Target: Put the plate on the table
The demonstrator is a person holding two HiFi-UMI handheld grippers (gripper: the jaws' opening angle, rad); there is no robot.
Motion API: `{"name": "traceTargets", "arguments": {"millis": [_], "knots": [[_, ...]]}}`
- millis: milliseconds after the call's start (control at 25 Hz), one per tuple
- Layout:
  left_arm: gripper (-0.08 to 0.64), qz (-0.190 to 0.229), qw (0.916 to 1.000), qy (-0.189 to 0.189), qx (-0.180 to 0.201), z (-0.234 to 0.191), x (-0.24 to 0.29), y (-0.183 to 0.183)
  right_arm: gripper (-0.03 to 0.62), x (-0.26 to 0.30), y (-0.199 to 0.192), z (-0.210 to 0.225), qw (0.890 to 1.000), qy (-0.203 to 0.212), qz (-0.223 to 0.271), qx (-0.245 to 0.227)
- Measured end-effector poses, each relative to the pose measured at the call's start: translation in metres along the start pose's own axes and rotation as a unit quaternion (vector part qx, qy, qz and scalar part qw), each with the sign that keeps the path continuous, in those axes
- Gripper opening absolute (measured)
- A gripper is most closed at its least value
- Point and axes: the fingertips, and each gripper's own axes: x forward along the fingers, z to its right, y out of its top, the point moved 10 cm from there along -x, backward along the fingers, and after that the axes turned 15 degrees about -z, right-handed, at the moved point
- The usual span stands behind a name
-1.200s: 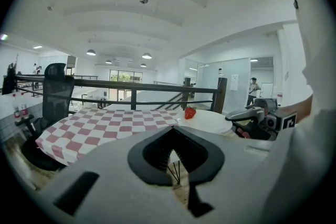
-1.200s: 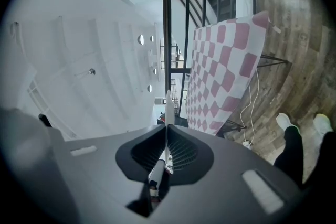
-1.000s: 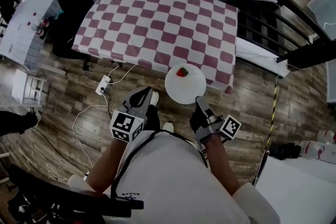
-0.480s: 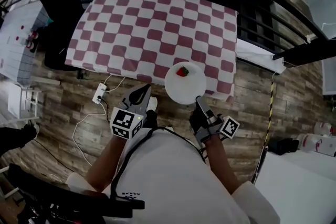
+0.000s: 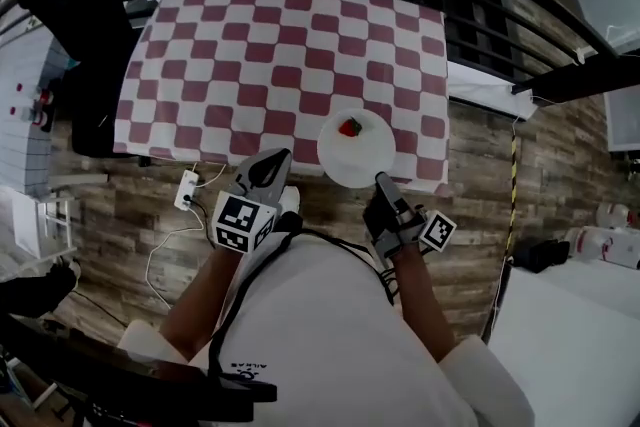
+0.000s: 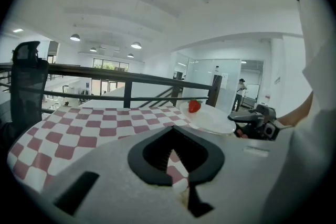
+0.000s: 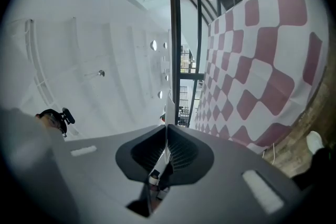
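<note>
Plate [image 5: 356, 150] is pinched by its near rim in your right gripper [image 5: 381, 182], whose jaws are pressed onto the thin edge. It appears to hang roughly level over the near right part of the checkered tabletop [image 5: 250, 55], with its near side past the table's near edge. A strawberry [image 5: 349, 127] rests on its far half, away from the grip, so the rim pinch probably has little to resist tipping. Hold the plate flat as you carry it farther in, until its whole base is over the cloth-covered top rather than the hanging drape. Then lower it straight down and let the jaws part only once the base lies on the cloth. Draw the gripper back toward you, low and level, so it doesn't drag the rim. Your left gripper [image 5: 275, 158], jaws pressed together on nothing, is just left of the plate, over the near edge. Leave it clear.
</note>
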Motion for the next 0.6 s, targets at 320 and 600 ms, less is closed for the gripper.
{"name": "traceTargets", "arguments": {"millis": [320, 600], "knots": [[0.005, -0.008, 0.9996, -0.024, 0.016, -0.045, 0.017, 0.015, 0.021, 0.035, 0.008, 0.024, 1.0, -0.015, -0.003, -0.006], [0.005, -0.015, 0.9995, -0.024, 0.015, -0.064, 0.023, 0.015, 0.021, 0.05, 0.01, 0.036, 1.0, -0.02, -0.004, -0.005]]}}
